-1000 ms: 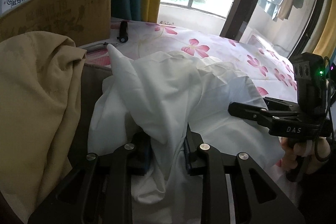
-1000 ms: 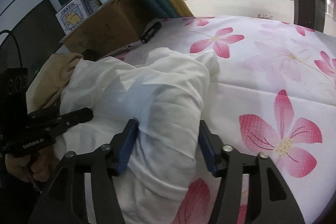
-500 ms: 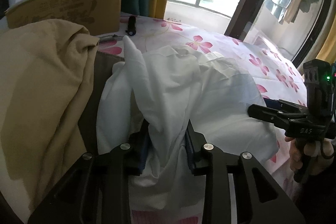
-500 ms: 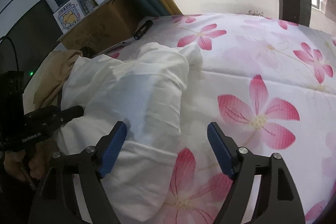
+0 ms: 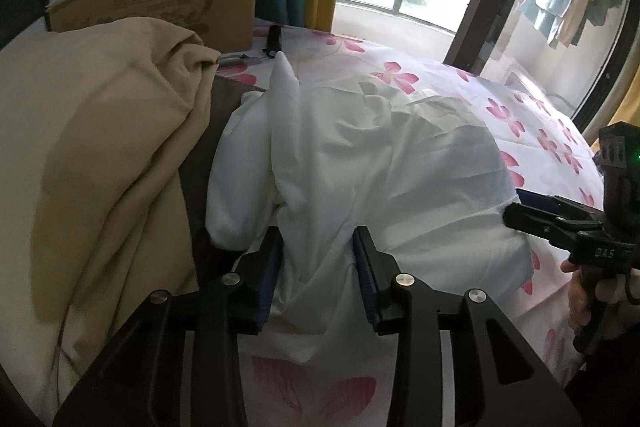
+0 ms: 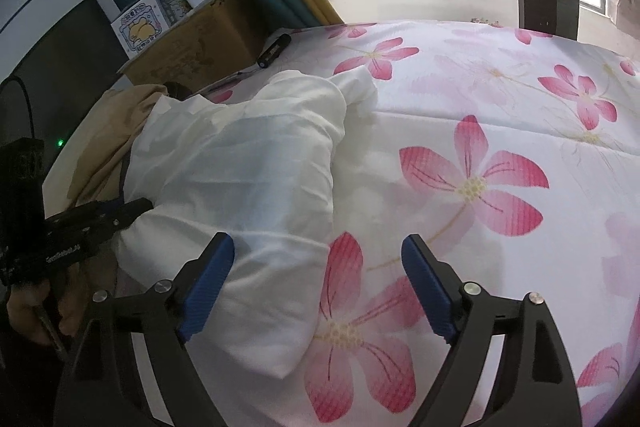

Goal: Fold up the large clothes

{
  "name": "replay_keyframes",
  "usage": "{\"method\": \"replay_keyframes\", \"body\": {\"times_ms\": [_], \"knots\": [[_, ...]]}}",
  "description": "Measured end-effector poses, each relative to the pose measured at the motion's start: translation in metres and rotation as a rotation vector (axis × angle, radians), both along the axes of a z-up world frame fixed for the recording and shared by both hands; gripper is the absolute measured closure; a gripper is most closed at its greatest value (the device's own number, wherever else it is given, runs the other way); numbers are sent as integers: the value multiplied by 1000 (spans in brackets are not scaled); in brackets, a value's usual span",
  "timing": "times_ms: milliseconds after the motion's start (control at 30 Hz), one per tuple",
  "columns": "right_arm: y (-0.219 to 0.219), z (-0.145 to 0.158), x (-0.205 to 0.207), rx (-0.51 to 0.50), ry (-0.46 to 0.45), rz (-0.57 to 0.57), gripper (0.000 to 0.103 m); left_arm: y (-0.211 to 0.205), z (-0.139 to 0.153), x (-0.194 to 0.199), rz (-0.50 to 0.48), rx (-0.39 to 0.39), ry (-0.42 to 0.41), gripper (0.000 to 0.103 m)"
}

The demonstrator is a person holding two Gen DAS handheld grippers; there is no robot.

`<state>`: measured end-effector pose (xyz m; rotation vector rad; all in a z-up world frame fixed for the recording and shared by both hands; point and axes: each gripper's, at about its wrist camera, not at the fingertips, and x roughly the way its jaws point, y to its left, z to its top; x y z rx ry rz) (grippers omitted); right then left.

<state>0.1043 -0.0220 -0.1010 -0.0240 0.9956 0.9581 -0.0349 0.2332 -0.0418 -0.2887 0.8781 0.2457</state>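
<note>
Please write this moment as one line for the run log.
left gripper: shut on white garment | right gripper: open, above bedsheet | fold: unfinished

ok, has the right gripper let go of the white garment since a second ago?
Yes. The right gripper has opened and pulled back toward the near edge of the floral sheet; the white garment now lies beside its left finger.
</note>
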Motion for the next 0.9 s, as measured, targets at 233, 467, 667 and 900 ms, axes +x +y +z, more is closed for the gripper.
{"method": "replay_keyframes", "body": {"times_ms": [233, 467, 667, 900], "knots": [[-23, -3, -6, 3, 7, -33, 18, -7, 4, -12, 29, 43, 1, 63], [-43, -10, -11, -15, 15, -53, 18, -13, 7, -32, 107, 79, -36, 63], [-62, -11, -17, -12, 6, -61, 18, -19, 6, -45, 159, 85, -44, 63], [-91, -11, -28, -7, -7, -88, 18, -39, 7, -59, 210, 114, -106, 63]]}}
